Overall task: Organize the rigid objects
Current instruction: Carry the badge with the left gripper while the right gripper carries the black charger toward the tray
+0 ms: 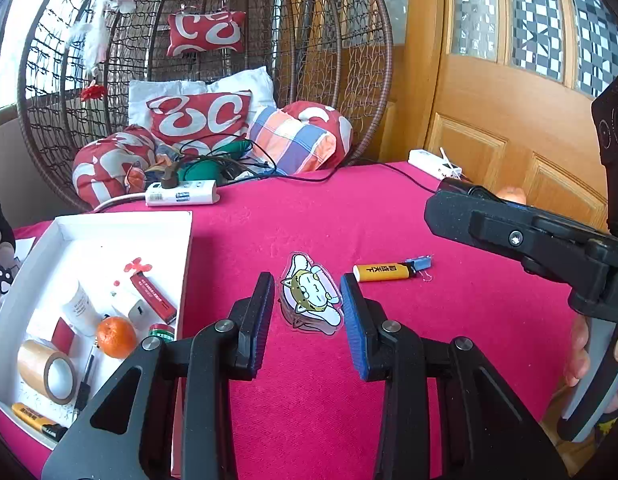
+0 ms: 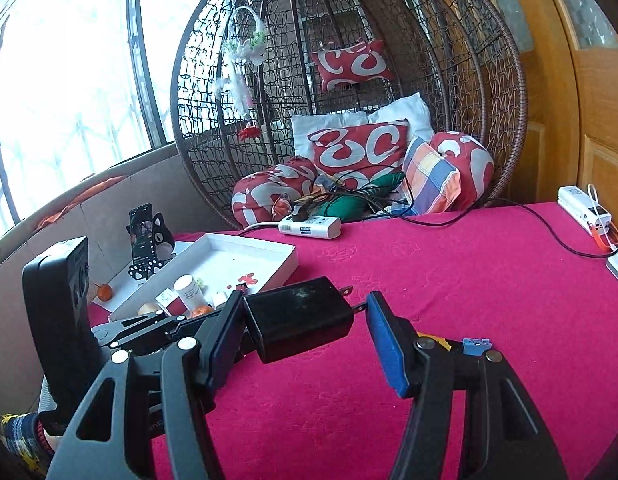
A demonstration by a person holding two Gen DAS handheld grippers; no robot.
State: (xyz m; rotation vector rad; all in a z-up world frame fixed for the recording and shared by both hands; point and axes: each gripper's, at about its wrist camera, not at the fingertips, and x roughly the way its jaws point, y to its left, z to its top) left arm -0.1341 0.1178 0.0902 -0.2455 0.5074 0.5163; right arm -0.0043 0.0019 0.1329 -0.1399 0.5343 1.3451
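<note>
Left wrist view: cartoon sticker [image 1: 312, 295] lies on the cloth between the wide-open left gripper [image 1: 307, 320].

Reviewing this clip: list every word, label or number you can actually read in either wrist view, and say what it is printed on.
Nothing can be quoted with confidence.
Yellow lighter on the cloth: black Chinese characters, too blurred to read.
Second yellow lighter in the white tray: black print, unreadable.
Red box in the tray: pale line of print, too small.
White bottle: grey label text, blurred.
White power strip: blue sticker, illegible.
Cat sticker: picture only, no words.
</note>
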